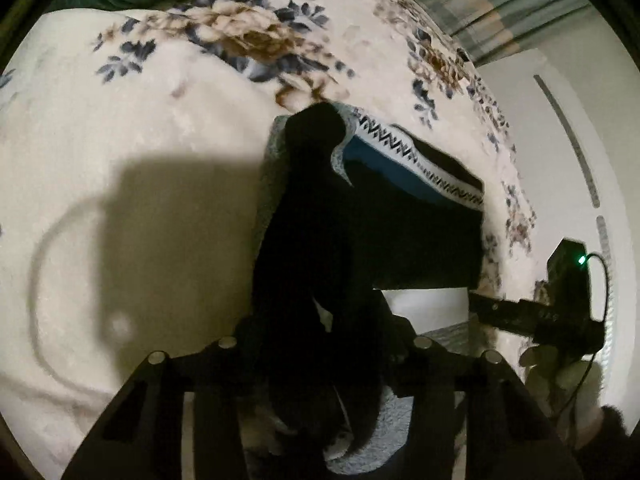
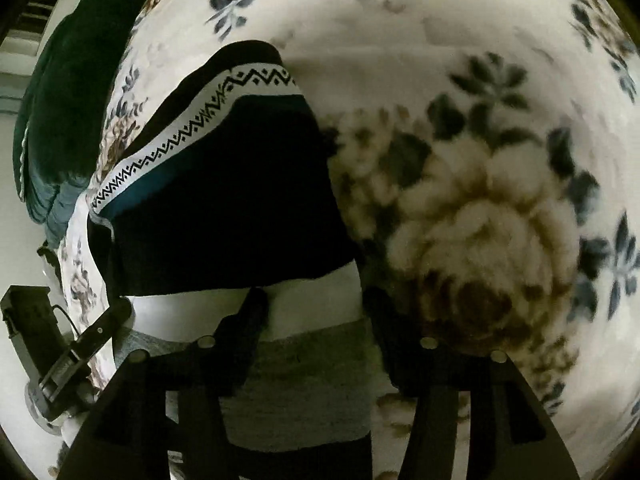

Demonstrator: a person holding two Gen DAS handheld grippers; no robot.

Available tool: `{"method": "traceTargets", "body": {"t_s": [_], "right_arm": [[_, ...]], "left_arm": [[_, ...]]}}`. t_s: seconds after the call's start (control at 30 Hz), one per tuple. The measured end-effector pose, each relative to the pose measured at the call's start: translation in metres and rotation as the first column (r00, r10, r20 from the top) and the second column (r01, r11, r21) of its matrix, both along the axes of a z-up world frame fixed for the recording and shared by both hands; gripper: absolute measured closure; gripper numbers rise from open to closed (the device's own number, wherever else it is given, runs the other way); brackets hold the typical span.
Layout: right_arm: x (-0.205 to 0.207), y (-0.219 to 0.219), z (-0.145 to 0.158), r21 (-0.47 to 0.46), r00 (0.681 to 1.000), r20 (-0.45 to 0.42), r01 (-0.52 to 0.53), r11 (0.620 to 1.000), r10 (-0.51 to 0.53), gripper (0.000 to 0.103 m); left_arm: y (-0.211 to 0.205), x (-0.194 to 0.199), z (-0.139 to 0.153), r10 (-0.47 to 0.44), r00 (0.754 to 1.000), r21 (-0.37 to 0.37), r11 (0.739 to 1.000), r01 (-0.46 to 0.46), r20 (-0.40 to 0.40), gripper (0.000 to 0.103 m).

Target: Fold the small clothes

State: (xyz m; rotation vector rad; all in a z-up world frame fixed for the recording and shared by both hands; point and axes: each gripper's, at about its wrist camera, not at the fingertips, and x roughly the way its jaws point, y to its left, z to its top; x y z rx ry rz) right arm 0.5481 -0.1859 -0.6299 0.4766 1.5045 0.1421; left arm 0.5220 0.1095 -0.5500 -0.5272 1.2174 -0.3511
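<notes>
A small dark knit garment (image 1: 420, 236) with a white zigzag band, a teal stripe and white and grey bands lies on a cream floral blanket (image 1: 120, 140). My left gripper (image 1: 320, 344) is shut on a bunched dark fold of the garment, lifted toward the camera. The garment also shows in the right wrist view (image 2: 232, 200), with its white and grey bands between the fingers of my right gripper (image 2: 316, 320). The jaws stand apart around the fabric; whether they pinch it is unclear. The right gripper shows in the left wrist view (image 1: 520, 312) at the garment's right edge.
A dark green pillow or quilt (image 2: 68, 112) lies at the blanket's far end. A white wall or cabinet (image 1: 580, 120) stands past the blanket's right edge. The left gripper also shows at the lower left of the right wrist view (image 2: 80, 352).
</notes>
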Motion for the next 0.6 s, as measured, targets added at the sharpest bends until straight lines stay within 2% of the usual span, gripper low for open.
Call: {"method": "traceTargets", "body": {"t_s": [0.1, 0.13, 0.17, 0.2, 0.3, 0.37, 0.47, 0.6], "right_arm": [[-0.014, -0.005, 0.013, 0.029, 1.0, 0.0, 0.01, 1.0, -0.01, 0.046], [-0.023, -0.006, 0.017, 0.042, 1.0, -0.001, 0.007, 0.999, -0.007, 0.046], [-0.034, -0.01, 0.022, 0.057, 1.0, -0.005, 0.003, 0.998, -0.003, 0.046], [-0.048, -0.014, 0.027, 0.078, 1.0, -0.014, -0.003, 0.997, 0.004, 0.045], [-0.101, -0.019, 0.036, 0.14, 0.998, -0.055, -0.015, 0.99, 0.023, 0.036], [-0.142, -0.02, 0.035, 0.184, 0.994, -0.105, -0.014, 0.983, 0.034, 0.036], [-0.215, -0.019, 0.023, 0.218, 0.978, -0.202, -0.007, 0.976, 0.053, 0.036], [-0.314, -0.018, -0.002, 0.243, 0.94, -0.338, 0.039, 0.969, 0.047, 0.036]], "left_arm": [[0.004, -0.016, 0.022, -0.007, 1.0, -0.047, 0.999, 0.009, 0.029, 0.058], [0.005, -0.025, 0.032, -0.015, 0.999, -0.06, 0.998, 0.017, 0.038, 0.047], [0.007, -0.038, 0.042, -0.022, 0.999, -0.077, 0.997, 0.025, 0.047, 0.042], [0.008, -0.049, 0.048, -0.024, 0.998, -0.091, 0.995, 0.029, 0.05, 0.042], [0.012, -0.095, 0.061, -0.033, 0.999, -0.115, 0.993, 0.036, 0.03, 0.038], [0.016, -0.134, 0.06, -0.032, 0.999, -0.127, 0.992, 0.029, -0.023, 0.038], [0.017, -0.189, 0.049, -0.032, 0.992, -0.106, 0.994, 0.019, -0.118, 0.038], [0.022, -0.269, 0.025, -0.015, 0.966, -0.082, 0.997, -0.006, -0.258, 0.037]]}}
